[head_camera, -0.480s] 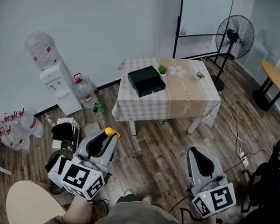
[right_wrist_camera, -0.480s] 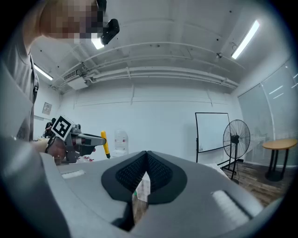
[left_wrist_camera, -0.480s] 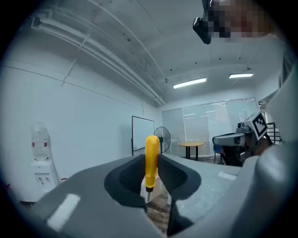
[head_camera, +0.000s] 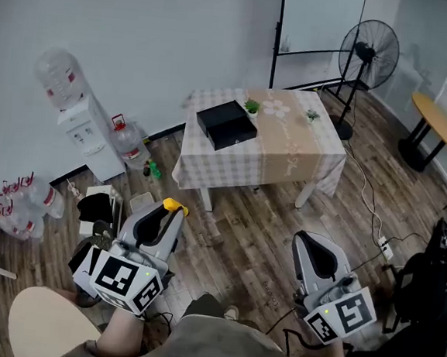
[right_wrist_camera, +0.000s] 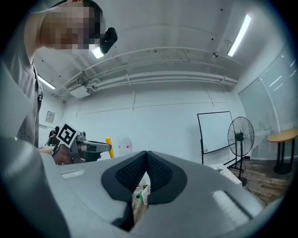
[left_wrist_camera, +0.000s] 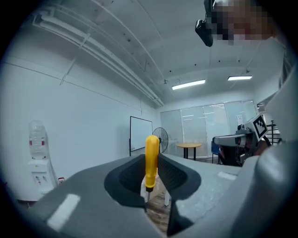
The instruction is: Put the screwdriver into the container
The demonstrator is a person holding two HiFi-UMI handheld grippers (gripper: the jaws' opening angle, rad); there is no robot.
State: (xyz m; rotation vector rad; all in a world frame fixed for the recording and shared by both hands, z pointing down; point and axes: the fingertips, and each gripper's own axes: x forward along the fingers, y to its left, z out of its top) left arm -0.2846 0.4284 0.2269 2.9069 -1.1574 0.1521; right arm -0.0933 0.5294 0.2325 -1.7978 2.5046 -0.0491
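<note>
The left tongs [left_wrist_camera: 150, 173] are clamped on the yellow screwdriver [left_wrist_camera: 151, 155] by its handle, likely a firm hold for carrying. The right tongs [right_wrist_camera: 146, 159], pressed together and empty, hang alongside. The black container [head_camera: 226, 124] sits on the bench [head_camera: 288, 152], well ahead of both.

The left gripper [left_wrist_camera: 152, 157] is clamping its jaws on a yellow screwdriver [left_wrist_camera: 151, 165]. The handle is standing upright, shaft pointing down.

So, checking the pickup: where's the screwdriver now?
The screwdriver is clamped in the left hand-held gripper, yellow handle past its jaws, lower left in the head view, short of the table.
</note>
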